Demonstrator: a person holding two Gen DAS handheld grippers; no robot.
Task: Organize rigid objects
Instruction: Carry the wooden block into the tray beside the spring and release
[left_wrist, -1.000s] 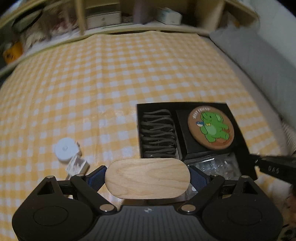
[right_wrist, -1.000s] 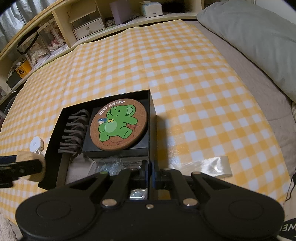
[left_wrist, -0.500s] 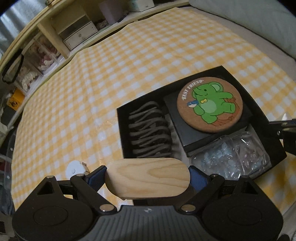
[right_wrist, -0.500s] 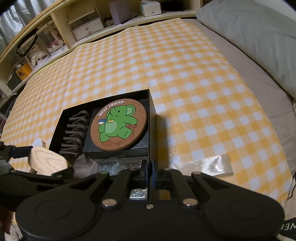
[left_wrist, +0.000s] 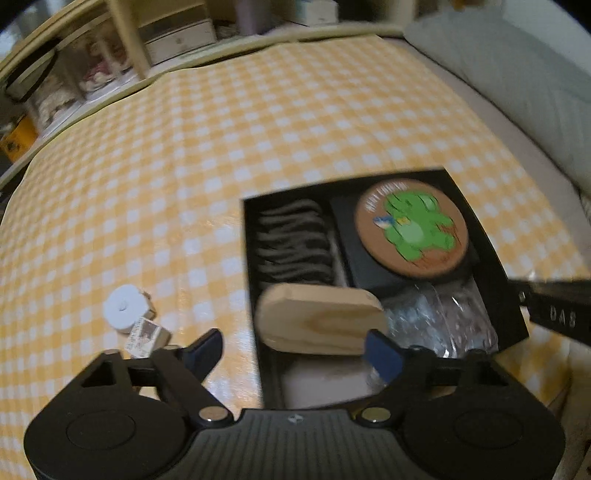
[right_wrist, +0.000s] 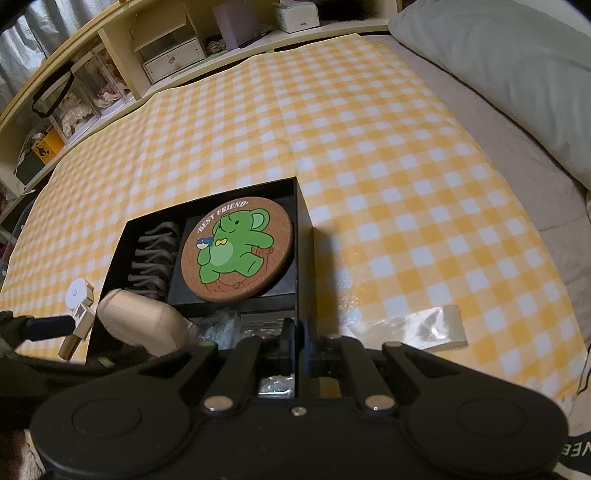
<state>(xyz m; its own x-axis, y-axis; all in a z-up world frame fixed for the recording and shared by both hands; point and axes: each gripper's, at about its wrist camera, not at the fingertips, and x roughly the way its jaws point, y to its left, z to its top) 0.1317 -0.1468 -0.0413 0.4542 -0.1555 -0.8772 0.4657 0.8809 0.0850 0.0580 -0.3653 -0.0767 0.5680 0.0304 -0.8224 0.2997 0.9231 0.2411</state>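
- Across a bed spread with checked cloth (left_wrist: 221, 147), took in from the left wrist shelves (left_wrist: 166, 33) along the far edge and a grey pillow (left_wrist: 517, 74) at the right; picture blurred.
- Found a black box (left_wrist: 250, 266) open on the cloth, with dark wavy pieces (left_wrist: 291, 240) in its left compartment and a cork coaster (left_wrist: 412, 229) printed with a green elephant on a dark block at the right.
- Spotted the wooden block (left_wrist: 321, 319) lying inside the box at its near end, beside a clear packet (left_wrist: 443, 317).
- Saw the left gripper (left_wrist: 295, 345) just behind the block, jaws apart after just narrowing a little; left pad clear of the wood, nothing clamped.
- Noted a white disc (left_wrist: 123, 306) and a small carton (left_wrist: 146, 334) touching each other on the cloth, left of the box.
- From the right wrist, saw the right gripper (right_wrist: 297, 332) with jaws closed on the box's right wall at the near corner.
- Made out the block tilted in the near-left corner and a clear wrapper (right_wrist: 424, 328) on the cloth to the right.
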